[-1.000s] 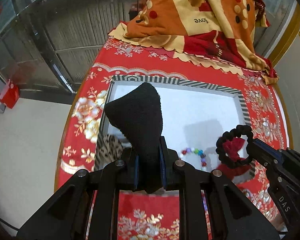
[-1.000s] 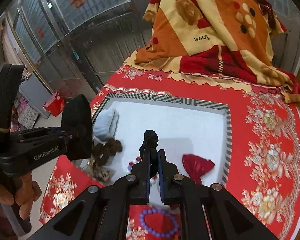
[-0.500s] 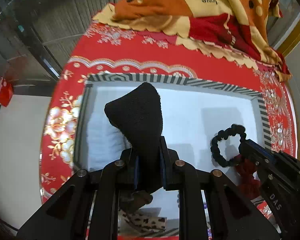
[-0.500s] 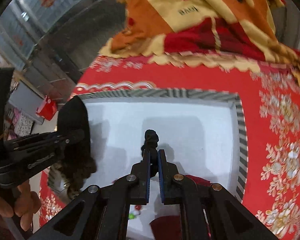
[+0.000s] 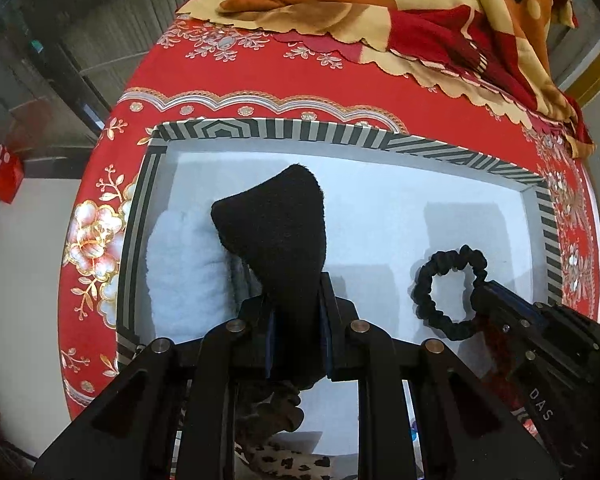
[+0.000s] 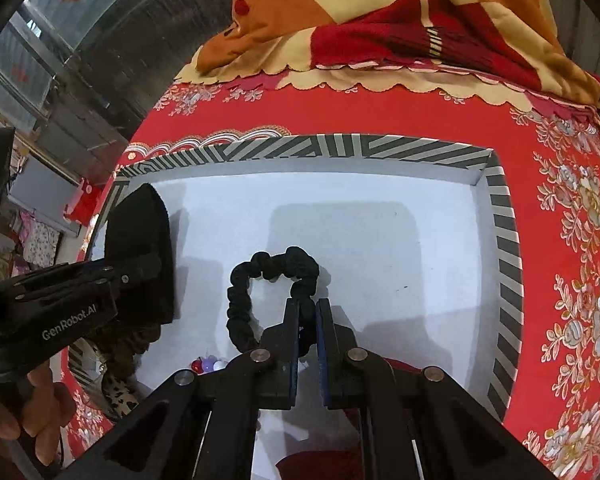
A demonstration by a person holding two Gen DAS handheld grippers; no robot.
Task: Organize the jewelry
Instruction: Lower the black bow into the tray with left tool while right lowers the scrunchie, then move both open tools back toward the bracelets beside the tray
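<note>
both grippers lowering their loads into the striped box

while the view from each wrist is filling with the white floor of the striped box (image 5: 284, 130), both hands are sitting lower and closer over it than they were a second ago, when more of the red floral cloth (image 6: 400, 116) and the folded blanket (image 5: 440, 8) was showing. the beaded bracelets that were lying in plain sight ahead of the fingers are now mostly slipping out of frame beneath the tools; only a few beads (image 6: 208, 364) are peeking out in the right wrist view. by my reading, this is putting both items at the point of being set down, not carried.

the left gripper (image 5: 298, 344) is holding the black fuzzy headband (image 5: 280, 236), and its jaws are opening slightly, with the fabric still standing between them; the pads still look to be touching it, so a release seems to be starting rather than done. the headband is rising as a soft, thick, matte wedge, just beside a pale fluffy piece (image 5: 184, 272) lying along the box's left wall.

the right gripper (image 6: 308, 320) is clamping tight on the black scrunchie (image 6: 268, 280), a thin ruffled loop hanging open as a ring, its far edge close to or touching the white floor near the middle of the box. a leopard-print piece (image 5: 284, 460) is lying at the near edge.
</note>
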